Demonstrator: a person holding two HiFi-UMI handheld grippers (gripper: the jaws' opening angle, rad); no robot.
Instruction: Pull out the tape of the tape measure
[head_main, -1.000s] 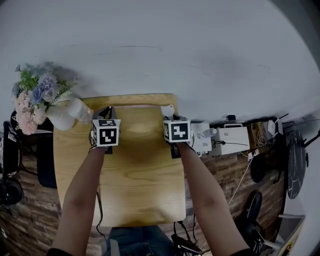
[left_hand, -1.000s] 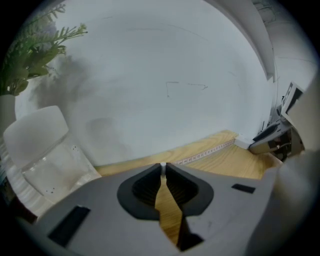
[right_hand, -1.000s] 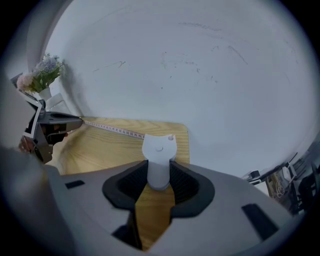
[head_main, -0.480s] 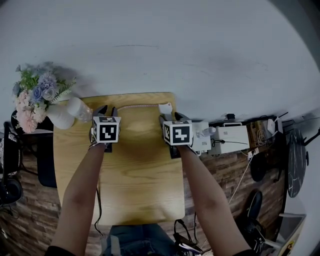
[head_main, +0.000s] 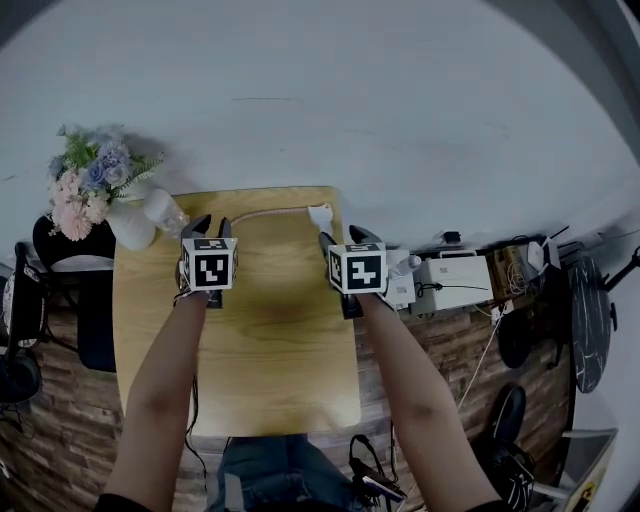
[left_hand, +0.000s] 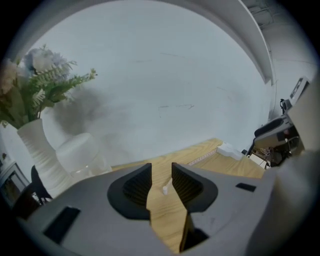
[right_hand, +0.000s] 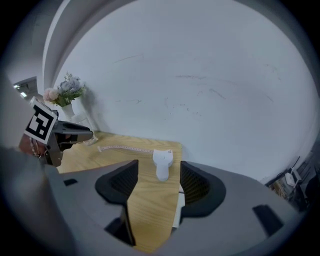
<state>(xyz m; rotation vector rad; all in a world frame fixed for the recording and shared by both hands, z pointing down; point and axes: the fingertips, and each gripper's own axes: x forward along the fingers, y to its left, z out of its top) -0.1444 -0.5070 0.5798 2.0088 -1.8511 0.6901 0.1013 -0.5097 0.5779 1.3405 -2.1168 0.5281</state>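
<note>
The white tape measure case (head_main: 320, 214) lies at the far edge of the wooden table (head_main: 270, 350), and its tape (head_main: 265, 213) curves left across the top. My right gripper (head_main: 343, 238) hangs just short of the case (right_hand: 162, 162). Its jaws have just been opening and stand wide, with nothing pressed between them. My left gripper (head_main: 208, 223) is near the tape's free end. Its jaws (left_hand: 161, 172) have just been opening to a narrow gap. The tape's white end tab (left_hand: 165, 189) lies on the table below that gap, untouched.
A white vase of flowers (head_main: 95, 195) and a clear cup (head_main: 165, 212) stand at the table's far left corner, close to my left gripper. White devices and cables (head_main: 455, 280) sit on a lower surface right of the table. A pale wall rises behind.
Both grippers have let go and drawn back and up from the table. The case now lies free beyond the right jaws, and the tape, straight before, lies in a slack curve.
</note>
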